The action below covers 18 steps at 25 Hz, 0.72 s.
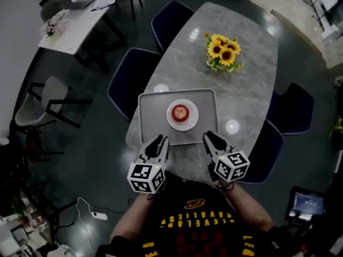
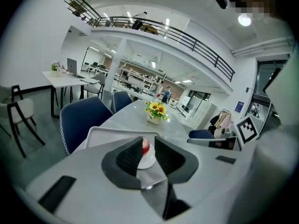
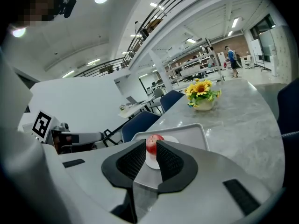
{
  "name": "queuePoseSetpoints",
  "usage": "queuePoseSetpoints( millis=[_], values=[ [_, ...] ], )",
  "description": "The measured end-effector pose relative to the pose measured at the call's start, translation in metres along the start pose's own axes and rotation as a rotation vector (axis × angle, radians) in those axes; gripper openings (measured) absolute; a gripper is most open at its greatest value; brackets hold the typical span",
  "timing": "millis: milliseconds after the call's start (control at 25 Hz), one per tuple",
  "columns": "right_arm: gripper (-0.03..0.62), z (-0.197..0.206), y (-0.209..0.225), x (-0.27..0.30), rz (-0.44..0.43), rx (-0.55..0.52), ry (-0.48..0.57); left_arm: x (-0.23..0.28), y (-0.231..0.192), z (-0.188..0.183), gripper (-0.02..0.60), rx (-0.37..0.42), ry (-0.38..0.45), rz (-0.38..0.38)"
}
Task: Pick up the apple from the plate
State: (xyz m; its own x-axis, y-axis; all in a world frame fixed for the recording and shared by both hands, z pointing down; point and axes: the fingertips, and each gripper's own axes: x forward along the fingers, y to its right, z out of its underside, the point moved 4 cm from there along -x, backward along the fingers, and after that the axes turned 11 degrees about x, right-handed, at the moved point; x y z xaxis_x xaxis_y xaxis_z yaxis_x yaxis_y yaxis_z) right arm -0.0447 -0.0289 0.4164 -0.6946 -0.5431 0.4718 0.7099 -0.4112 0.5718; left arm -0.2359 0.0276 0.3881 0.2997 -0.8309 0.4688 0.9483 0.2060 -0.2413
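A red apple sits on a small white plate, which rests on a grey tray near the front end of the marble table. My left gripper hovers at the tray's near left edge, jaws apart with nothing between them. Level with it at the near right edge is my right gripper, also parted and empty. In the left gripper view the apple shows through the gap ahead of the left gripper. The right gripper view frames the apple beyond the right gripper.
A vase of sunflowers stands further back on the table. Dark blue chairs line both sides. A white desk with a laptop stands off to the far left. A person's torso is at the bottom of the head view.
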Motion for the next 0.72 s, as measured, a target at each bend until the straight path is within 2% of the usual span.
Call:
queuePoseSetpoints(
  millis=[80,160,480,720],
  values=[
    [0.054,-0.002,0.005,0.007,0.024,0.015,-0.001,0.009,-0.012,0.003,0.091,-0.003,-0.020,-0.007],
    [0.100,-0.002,0.010,0.014,0.043,0.034,-0.009,0.018,-0.024,0.006,0.107,-0.014,-0.043,-0.004],
    [0.100,0.008,0.037,0.048,0.126,0.094,-0.072,0.063,-0.057,0.023,0.110,-0.077,-0.161,0.066],
    [0.100,0.022,0.050,0.065,0.176,0.145,-0.108,0.091,-0.069,0.044,0.110,-0.068,-0.258,0.095]
  ],
)
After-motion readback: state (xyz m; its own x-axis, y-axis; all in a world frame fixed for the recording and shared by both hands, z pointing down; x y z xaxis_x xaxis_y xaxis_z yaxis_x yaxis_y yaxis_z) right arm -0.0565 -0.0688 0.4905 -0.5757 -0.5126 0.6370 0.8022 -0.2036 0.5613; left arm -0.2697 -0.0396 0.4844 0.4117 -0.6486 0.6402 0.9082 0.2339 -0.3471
